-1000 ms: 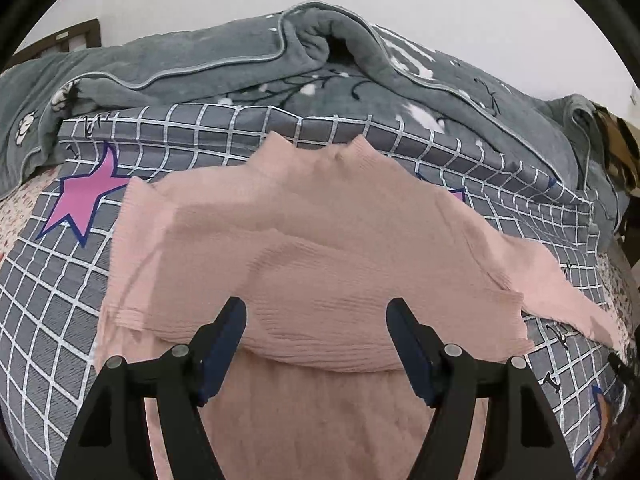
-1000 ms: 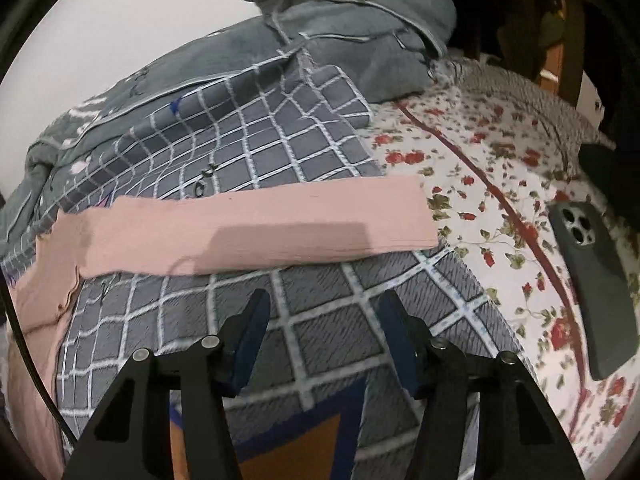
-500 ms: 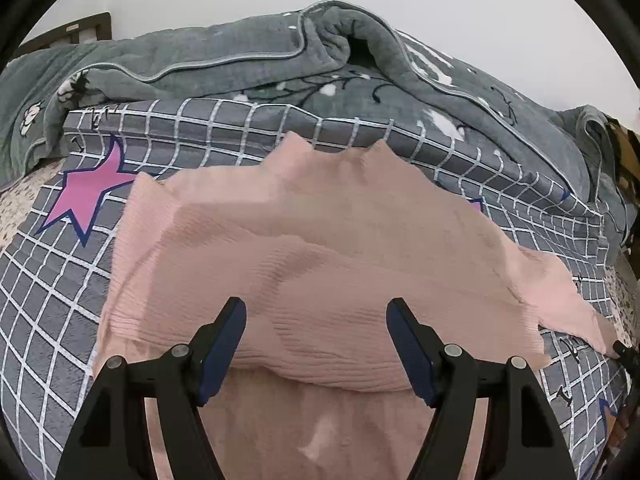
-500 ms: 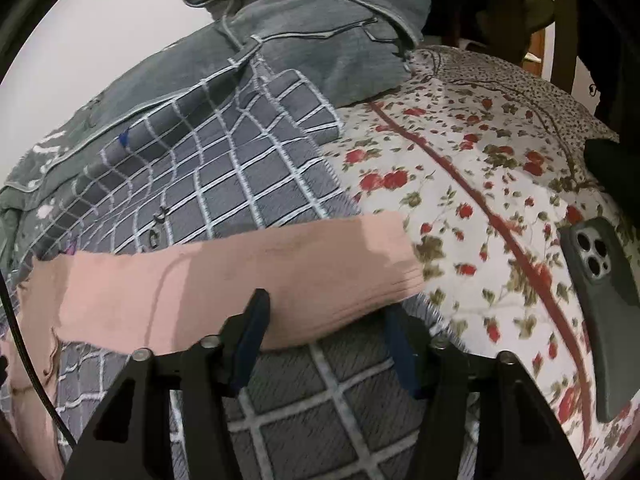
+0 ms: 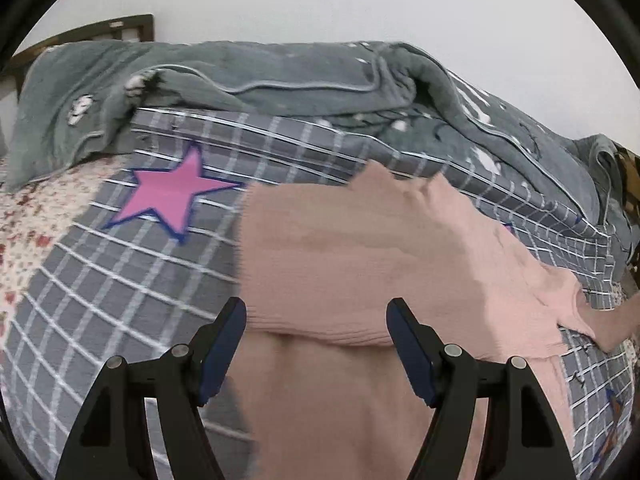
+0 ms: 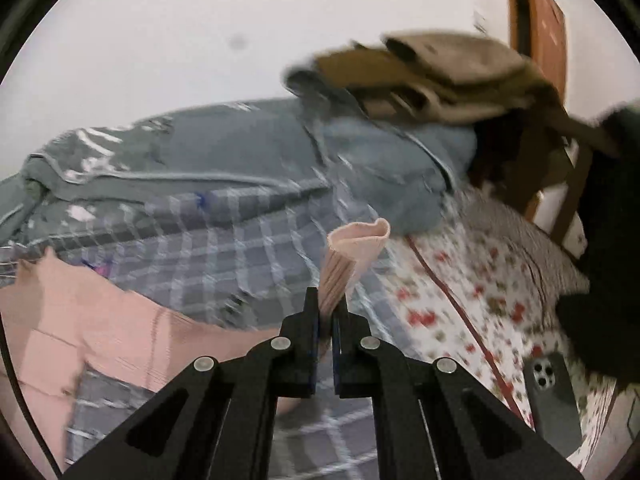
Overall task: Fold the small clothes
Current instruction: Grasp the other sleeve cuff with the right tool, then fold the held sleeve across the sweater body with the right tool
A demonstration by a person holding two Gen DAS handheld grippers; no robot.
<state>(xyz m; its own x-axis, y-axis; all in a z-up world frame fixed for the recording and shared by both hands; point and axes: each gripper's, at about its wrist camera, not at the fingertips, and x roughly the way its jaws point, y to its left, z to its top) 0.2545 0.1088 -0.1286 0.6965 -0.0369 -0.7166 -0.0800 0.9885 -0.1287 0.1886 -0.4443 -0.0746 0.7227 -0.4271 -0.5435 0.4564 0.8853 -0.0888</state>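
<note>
Sweater (image 5: 360,272) lies mid-frame on checked blanket (image 5: 120,280). Right gripper (image 6: 326,312), jaws just closed, pinches sleeve cuff (image 6: 356,248), lifted at centre frame. Left gripper (image 5: 316,320) hovers wide open, empty.

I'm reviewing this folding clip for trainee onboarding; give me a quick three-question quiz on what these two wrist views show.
1. True or false: the right gripper is shut on the pink sweater's sleeve cuff.
2. The left gripper is: A) pinching the pink sweater; B) open above it; C) holding the phone.
3. Fill in: the phone lies on the ____ sheet.

Key: 1 true; 2 B; 3 floral.
</note>
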